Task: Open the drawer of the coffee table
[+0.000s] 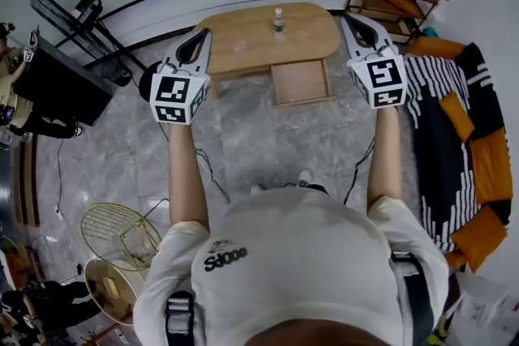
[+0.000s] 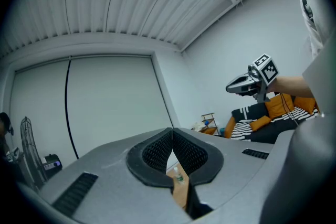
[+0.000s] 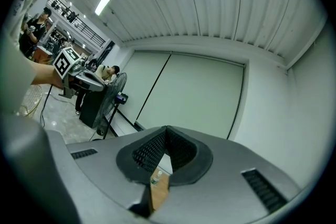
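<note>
We found the shallow wooden drawer (image 1: 300, 82) of the oval light-wood surface (image 1: 312, 32) projecting toward us. The right gripper (image 1: 350, 20) was nearer it than the left gripper (image 1: 203, 36); both were closed and empty.

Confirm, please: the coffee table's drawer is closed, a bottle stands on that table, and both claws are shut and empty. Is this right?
No. The head view shows the drawer open, pulled out from the coffee table. The rest holds: a bottle stands on that table, and the left claw and right claw are shut and empty.
</note>
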`<move>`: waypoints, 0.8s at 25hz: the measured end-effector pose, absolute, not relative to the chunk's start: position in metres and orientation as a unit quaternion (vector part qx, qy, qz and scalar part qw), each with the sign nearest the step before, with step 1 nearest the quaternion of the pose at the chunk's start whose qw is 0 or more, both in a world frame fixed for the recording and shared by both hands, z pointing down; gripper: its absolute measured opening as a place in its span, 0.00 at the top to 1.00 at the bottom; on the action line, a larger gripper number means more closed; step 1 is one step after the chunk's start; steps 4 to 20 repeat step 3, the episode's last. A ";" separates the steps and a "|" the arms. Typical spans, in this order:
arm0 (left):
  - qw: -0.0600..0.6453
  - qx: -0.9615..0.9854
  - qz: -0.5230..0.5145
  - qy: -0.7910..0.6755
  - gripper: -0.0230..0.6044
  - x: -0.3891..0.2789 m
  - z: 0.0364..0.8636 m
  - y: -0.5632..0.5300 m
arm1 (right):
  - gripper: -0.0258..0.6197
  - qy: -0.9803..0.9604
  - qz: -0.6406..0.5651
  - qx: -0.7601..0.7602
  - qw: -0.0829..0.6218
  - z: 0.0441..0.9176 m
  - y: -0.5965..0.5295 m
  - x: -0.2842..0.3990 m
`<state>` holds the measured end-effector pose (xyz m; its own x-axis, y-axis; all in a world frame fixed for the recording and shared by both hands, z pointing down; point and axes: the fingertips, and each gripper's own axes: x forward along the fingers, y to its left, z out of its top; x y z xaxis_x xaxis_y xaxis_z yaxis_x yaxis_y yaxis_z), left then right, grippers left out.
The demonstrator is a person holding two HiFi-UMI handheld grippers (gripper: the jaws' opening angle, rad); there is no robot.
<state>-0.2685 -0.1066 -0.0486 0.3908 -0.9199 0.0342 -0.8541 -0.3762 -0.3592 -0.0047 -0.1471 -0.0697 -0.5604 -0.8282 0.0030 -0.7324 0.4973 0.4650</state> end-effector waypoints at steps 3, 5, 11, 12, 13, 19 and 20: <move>0.143 -0.820 -0.118 0.541 0.93 -0.268 -0.047 -0.107 | 0.95 -0.860 -0.210 0.452 0.112 -0.068 -0.147 -0.005; 0.143 -0.820 -0.118 0.541 0.93 -0.268 -0.047 -0.107 | 0.95 -0.860 -0.210 0.452 0.112 -0.068 -0.147 -0.005; 0.143 -0.820 -0.118 0.541 0.93 -0.268 -0.047 -0.107 | 0.95 -0.860 -0.210 0.452 0.112 -0.068 -0.147 -0.005; 0.143 -0.820 -0.118 0.541 0.93 -0.268 -0.047 -0.107 | 0.95 -0.860 -0.210 0.452 0.112 -0.068 -0.147 -0.005; 0.143 -0.820 -0.118 0.541 0.93 -0.268 -0.047 -0.107 | 0.95 -0.860 -0.210 0.452 0.112 -0.068 -0.147 -0.005; 0.143 -0.820 -0.118 0.541 0.93 -0.268 -0.047 -0.107 | 0.95 -0.860 -0.210 0.452 0.112 -0.068 -0.147 -0.005; 0.143 -0.820 -0.118 0.541 0.93 -0.268 -0.047 -0.107 | 0.95 -0.860 -0.210 0.452 0.112 -0.068 -0.147 -0.005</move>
